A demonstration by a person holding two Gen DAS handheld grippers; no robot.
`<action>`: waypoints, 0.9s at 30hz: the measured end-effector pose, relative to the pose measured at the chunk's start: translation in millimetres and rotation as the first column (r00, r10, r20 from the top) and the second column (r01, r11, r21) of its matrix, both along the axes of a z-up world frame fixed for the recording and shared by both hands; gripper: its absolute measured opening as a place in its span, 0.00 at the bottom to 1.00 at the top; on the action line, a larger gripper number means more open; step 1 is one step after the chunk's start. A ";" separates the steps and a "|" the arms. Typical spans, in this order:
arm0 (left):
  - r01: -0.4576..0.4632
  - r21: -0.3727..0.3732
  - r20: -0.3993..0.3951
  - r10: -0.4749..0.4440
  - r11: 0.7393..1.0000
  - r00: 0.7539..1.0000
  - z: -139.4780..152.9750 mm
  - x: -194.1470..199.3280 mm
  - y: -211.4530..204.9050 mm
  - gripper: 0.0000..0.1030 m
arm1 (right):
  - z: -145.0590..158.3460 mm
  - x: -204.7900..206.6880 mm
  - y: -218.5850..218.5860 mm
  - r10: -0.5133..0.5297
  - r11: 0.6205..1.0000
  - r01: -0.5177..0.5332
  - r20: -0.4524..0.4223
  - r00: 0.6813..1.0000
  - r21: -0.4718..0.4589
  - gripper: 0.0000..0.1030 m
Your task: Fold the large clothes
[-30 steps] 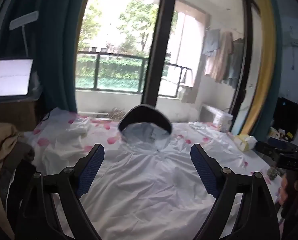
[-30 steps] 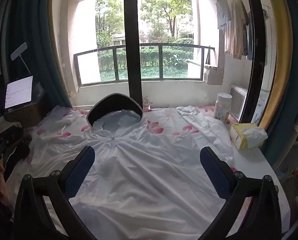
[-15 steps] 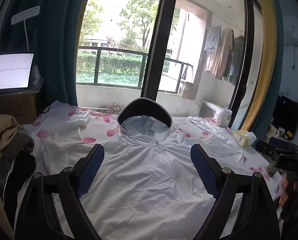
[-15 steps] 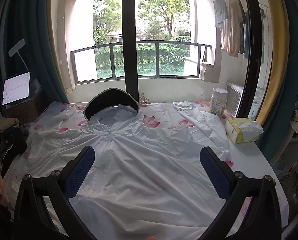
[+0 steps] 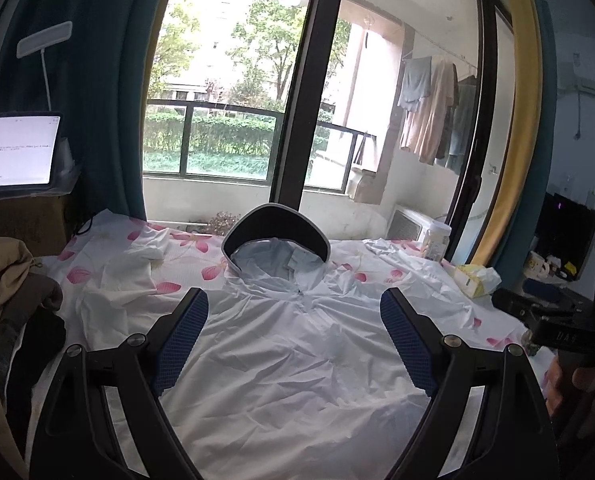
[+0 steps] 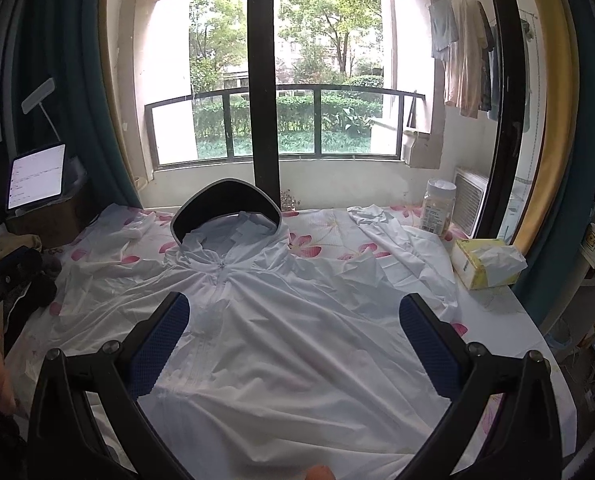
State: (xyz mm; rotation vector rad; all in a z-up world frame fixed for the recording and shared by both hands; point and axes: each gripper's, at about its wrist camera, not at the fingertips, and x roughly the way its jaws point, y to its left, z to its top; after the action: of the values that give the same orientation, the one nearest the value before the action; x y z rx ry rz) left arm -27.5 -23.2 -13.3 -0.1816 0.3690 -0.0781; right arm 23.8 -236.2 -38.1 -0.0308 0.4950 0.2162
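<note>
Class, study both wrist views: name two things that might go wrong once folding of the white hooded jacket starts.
1. The right sleeve lies close to the plastic jar and tissue box; swinging it inward may topple them.
2. The stiff hood brim stands upright and may resist folding flat. Both tongs, left and right, are open, holding nothing.

left gripper (image 5: 294, 336) — black frame | blue textured pads (image 5: 181, 340) | silver screws | right gripper (image 6: 293, 344) — same
</note>
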 end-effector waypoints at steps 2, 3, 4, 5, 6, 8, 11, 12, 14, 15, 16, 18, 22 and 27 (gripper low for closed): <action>-0.008 0.003 0.003 0.008 1.000 1.000 1.1 -0.1 0.4 0.87 | 0.3 -0.2 -0.5 0.002 1.000 -0.002 0.002 1.000 0.003 1.00; -0.014 0.004 0.002 0.014 1.000 1.000 1.7 0.3 0.7 0.87 | 0.5 -0.4 -0.4 0.002 1.000 -0.002 0.002 1.000 0.002 1.00; -0.022 0.004 0.001 0.022 1.000 1.000 2.4 -0.2 0.8 0.87 | 0.8 -0.4 -0.7 0.002 1.000 -0.002 0.003 1.000 0.003 1.00; -0.031 0.004 0.000 0.031 1.000 1.000 2.8 0.2 1.3 0.87 | 1.1 -0.4 -1.0 0.001 1.000 -0.001 0.004 1.000 0.004 1.00; -0.030 0.001 0.001 0.030 1.000 1.000 3.3 0.6 1.8 0.87 | 1.5 -0.6 -1.1 0.001 1.000 -0.001 0.004 1.000 0.005 1.00; -0.038 0.003 0.002 0.038 0.999 0.999 4.2 0.6 2.0 0.87 | 2.2 0.0 -0.9 0.002 1.000 -0.002 0.006 1.000 0.007 1.00; -0.048 0.007 0.002 0.048 0.999 0.999 5.1 0.8 1.9 0.87 | 2.7 0.3 0.0 0.005 1.000 -0.005 0.008 1.000 0.005 1.00; -0.050 0.008 0.002 0.050 0.999 0.999 5.4 0.8 2.0 0.87 | 2.9 0.4 0.1 0.003 1.000 -0.004 0.009 1.000 0.004 1.00; -0.068 0.011 -0.004 0.068 0.998 0.998 5.9 1.6 3.0 0.87 | 2.4 -0.2 0.0 0.003 1.000 -0.003 0.011 1.000 0.003 1.00; -0.074 0.009 -0.006 0.074 0.997 0.997 6.7 2.0 3.6 0.87 | 2.3 0.0 -0.1 0.002 1.000 -0.002 0.011 1.000 0.003 1.00; -0.082 0.009 -0.008 0.082 0.997 0.997 7.3 2.1 4.2 0.87 | 2.3 0.1 -0.4 0.001 1.000 -0.001 0.010 1.000 0.004 1.00; -0.089 0.011 -0.007 0.089 0.996 0.996 9.3 2.0 3.7 0.87 | 2.4 0.3 -0.6 0.001 1.000 -0.001 0.011 1.000 0.005 1.00; -0.097 0.019 0.001 0.097 0.995 0.995 12.2 1.7 1.1 0.87 | 2.8 0.8 -0.6 0.002 1.000 -0.002 0.013 1.000 0.005 1.00; -0.089 -0.017 -0.013 0.088 0.996 0.996 9.8 4.5 6.4 0.87 | 3.5 1.7 0.2 0.002 1.000 -0.002 0.016 1.000 0.003 1.00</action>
State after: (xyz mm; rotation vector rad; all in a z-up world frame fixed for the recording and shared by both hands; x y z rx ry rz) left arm -23.0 -16.8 -3.4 -0.2160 0.3719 0.0071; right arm 25.5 -236.0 -34.6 -0.0299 0.4786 0.2182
